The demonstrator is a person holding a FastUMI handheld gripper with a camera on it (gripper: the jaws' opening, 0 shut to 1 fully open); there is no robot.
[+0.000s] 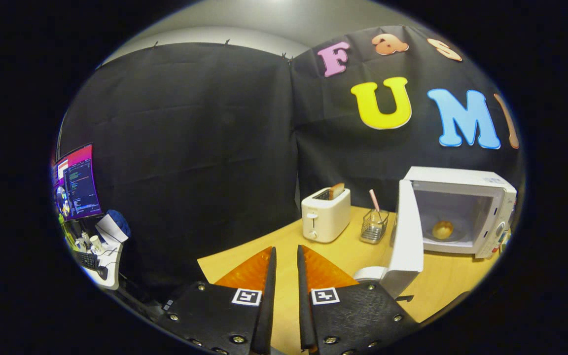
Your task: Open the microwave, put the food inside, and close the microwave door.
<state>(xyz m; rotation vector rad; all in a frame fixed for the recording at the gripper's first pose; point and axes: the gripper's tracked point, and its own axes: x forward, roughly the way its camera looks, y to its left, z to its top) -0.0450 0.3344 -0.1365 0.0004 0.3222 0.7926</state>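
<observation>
A: Food (442, 230) sits inside the microwave (481, 197), a small round yellowish piece on the turntable at the middle of the cavity floor. It is too small to say more of what it is; a bun, perhaps.

B: And the microwave itself?

A: White, standing on the wooden table (343, 256) against the black booth wall. Its door (408, 236) is swung wide open on the side facing the toaster and seen nearly edge-on, so the cavity is in plain sight.

B: What lies beside the microwave?

A: Just past the open door stands a small wire basket (374, 227) with a pink-handled utensil (374, 200) sticking up out of it. Farther from the microwave along the same wall is a white toaster (325, 215) with a slice of toast (337, 190) standing up in one slot. Near the foot of the door, a white rounded thing (370, 273) rests on the table; I cannot tell what it is.

B: The gripper (286, 254)?

A: Well apart from the microwave, over the near table edge. Its fingers stand close together with a narrow gap between them, and nothing is held; only bare table shows in the gap.

B: Anything farther off?

A: Far from the microwave, beyond the toaster's side of the booth, a lit monitor (77, 181) stands over a cluttered desk (101, 256).
</observation>
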